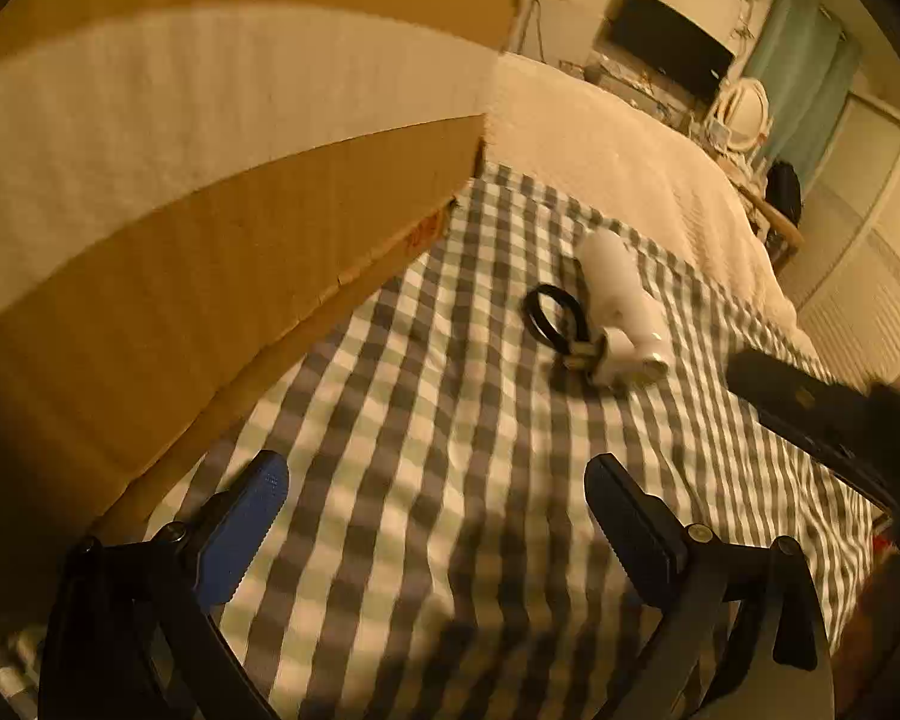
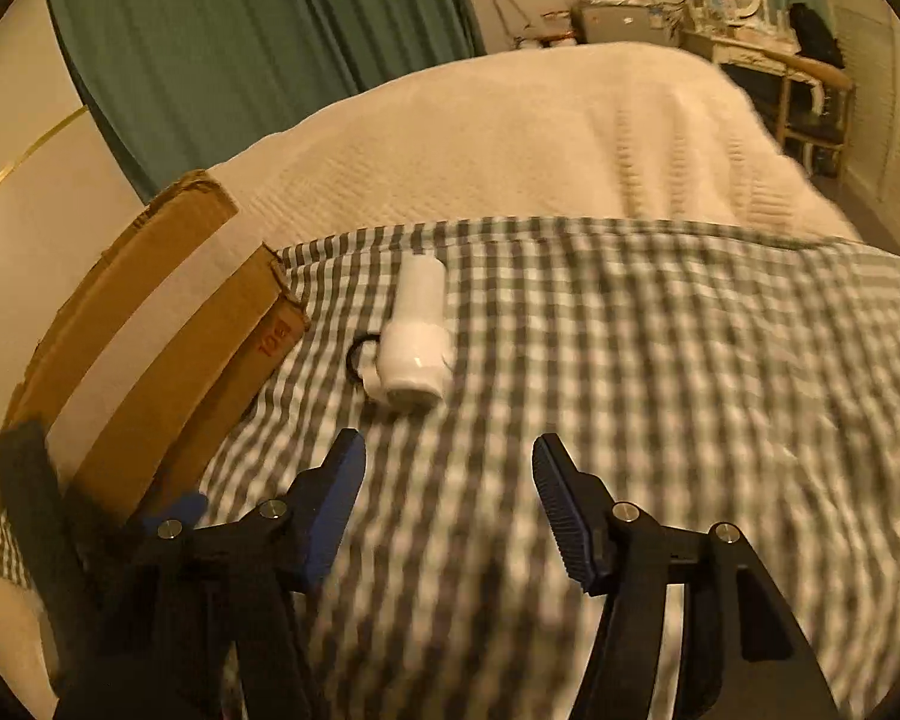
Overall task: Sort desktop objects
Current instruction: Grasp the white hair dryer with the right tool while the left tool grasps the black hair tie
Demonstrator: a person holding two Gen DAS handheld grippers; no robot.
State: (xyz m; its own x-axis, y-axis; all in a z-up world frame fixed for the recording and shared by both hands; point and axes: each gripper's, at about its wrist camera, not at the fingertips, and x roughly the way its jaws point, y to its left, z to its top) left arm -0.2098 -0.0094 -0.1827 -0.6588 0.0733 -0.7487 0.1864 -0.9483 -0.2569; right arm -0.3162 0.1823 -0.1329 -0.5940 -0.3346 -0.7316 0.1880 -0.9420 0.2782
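- Left gripper (image 1: 435,516): fingers wide apart, nothing between them.
- Right gripper (image 2: 450,495): fingers apart, empty.
- White bottle (image 2: 415,339) lies on the checked cloth (image 2: 660,360), centre frame, cardboard box (image 2: 168,324) at left.

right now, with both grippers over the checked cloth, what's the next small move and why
Probably ease the right gripper forward and slightly left toward the white bottle. Its jaws stand apart with nothing between them, and the bottle lies on its side on the checked cloth just ahead, its black loop toward the cardboard box. The left gripper is also empty but farther off.
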